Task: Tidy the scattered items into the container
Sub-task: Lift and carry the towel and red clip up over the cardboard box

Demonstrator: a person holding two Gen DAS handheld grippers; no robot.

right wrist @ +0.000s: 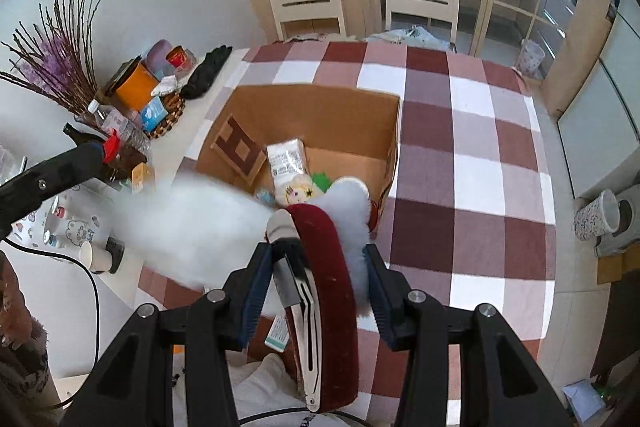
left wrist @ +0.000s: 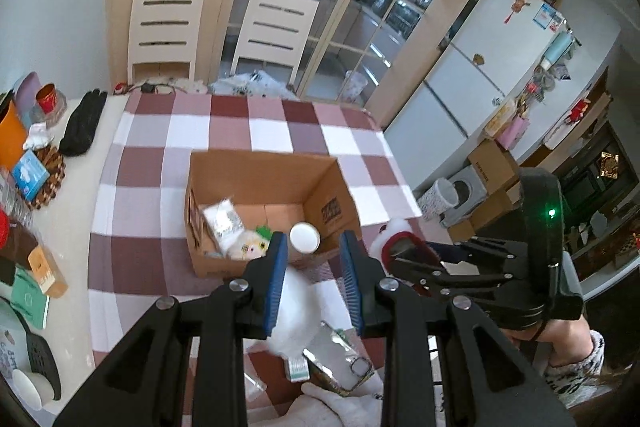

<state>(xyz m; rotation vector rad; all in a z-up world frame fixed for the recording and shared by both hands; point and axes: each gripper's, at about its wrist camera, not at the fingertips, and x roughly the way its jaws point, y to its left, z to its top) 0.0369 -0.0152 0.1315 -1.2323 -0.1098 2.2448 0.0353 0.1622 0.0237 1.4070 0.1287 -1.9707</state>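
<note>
An open cardboard box (left wrist: 256, 171) (right wrist: 320, 115) stands on the checked tablecloth, holding a white packet (left wrist: 222, 219) (right wrist: 286, 159), a small doll (left wrist: 252, 247) (right wrist: 298, 191) and a white-lidded jar (left wrist: 304, 237). My left gripper (left wrist: 314, 251) is open just before the box's near wall, with a blurred white fluffy item (left wrist: 294, 307) (right wrist: 188, 227) between and below its jaws, apparently loose. My right gripper (right wrist: 318, 259) is shut on a dark red velvet hair clip with white fur trim (right wrist: 328, 275) (left wrist: 394, 239), held near the box's near right corner.
A foil packet and a small box (left wrist: 332, 363) lie on the cloth near me. The table's left side holds a black glove (left wrist: 82, 123), a wicker basket (left wrist: 46, 171), bottles and paper cups (right wrist: 94, 257). Two chairs (left wrist: 164, 27) stand behind the table.
</note>
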